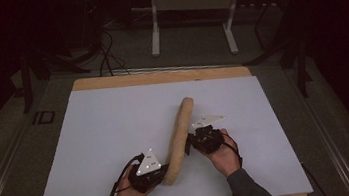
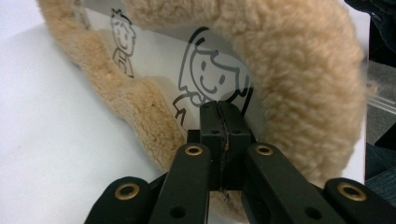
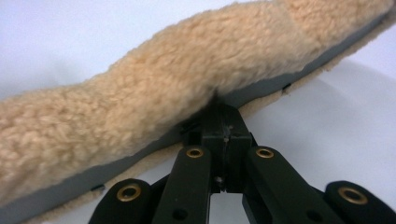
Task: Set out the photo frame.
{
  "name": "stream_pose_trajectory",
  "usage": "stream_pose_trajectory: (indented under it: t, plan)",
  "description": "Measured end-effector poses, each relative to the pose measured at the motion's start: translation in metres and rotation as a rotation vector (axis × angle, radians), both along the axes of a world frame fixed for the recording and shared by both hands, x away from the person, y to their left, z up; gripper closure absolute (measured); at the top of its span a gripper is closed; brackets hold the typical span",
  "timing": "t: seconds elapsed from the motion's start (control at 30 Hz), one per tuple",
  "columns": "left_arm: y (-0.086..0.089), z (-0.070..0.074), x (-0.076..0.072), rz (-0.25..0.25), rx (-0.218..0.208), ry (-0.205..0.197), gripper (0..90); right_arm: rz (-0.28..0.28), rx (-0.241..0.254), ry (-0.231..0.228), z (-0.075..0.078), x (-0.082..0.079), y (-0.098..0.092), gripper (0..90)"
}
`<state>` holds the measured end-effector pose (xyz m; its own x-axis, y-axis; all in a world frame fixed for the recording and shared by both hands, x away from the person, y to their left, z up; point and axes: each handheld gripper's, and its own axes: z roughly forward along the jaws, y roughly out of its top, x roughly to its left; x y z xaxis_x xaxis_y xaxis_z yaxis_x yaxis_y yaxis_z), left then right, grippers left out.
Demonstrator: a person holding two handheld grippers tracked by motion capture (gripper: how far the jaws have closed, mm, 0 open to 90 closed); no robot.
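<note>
Left gripper (image 1: 157, 173): we see jaws closed on the fleece pencil case's (image 1: 179, 135) clear cartoon-printed panel (image 2: 205, 79).
Right gripper (image 1: 191, 143): jaws closed, pinching its grey edge (image 3: 261, 91).
Mat (image 1: 106, 136): white, beneath.

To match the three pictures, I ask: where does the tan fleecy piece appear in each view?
High view: tan fleecy piece lies slanted at centre, between both grippers.
Left gripper view: arching over the shut jaws.
Right gripper view: a band across, above the jaws.
Shared landmark: white table sheet.

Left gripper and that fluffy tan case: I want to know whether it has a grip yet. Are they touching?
Touching. In the left gripper view the left gripper has its jaws shut on the clear printed window of the fluffy tan case.
</note>
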<state>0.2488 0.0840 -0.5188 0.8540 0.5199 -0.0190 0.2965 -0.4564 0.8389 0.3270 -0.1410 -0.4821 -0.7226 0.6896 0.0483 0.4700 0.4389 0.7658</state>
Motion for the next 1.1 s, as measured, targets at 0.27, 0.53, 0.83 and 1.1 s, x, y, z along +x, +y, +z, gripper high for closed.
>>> stream_pose_trajectory:
  t: [0.27, 0.53, 0.83, 1.1]
  plan:
    - [-0.007, -0.002, -0.001, -0.008, 0.005, -0.003, 90.0, 0.011, 0.007, 0.007, -0.002, -0.001, 0.003, 90.0]
    - [-0.012, -0.003, 0.001, -0.018, 0.005, -0.004, 90.0, 0.033, 0.011, 0.029, -0.002, -0.002, 0.005, 90.0]
    - [-0.024, -0.005, 0.003, -0.036, 0.040, -0.021, 90.0, 0.078, 0.025, 0.056, -0.001, -0.002, 0.007, 90.0]
    - [-0.038, -0.012, 0.003, -0.056, 0.079, -0.022, 90.0, 0.126, 0.035, 0.061, 0.003, -0.002, 0.011, 89.9]
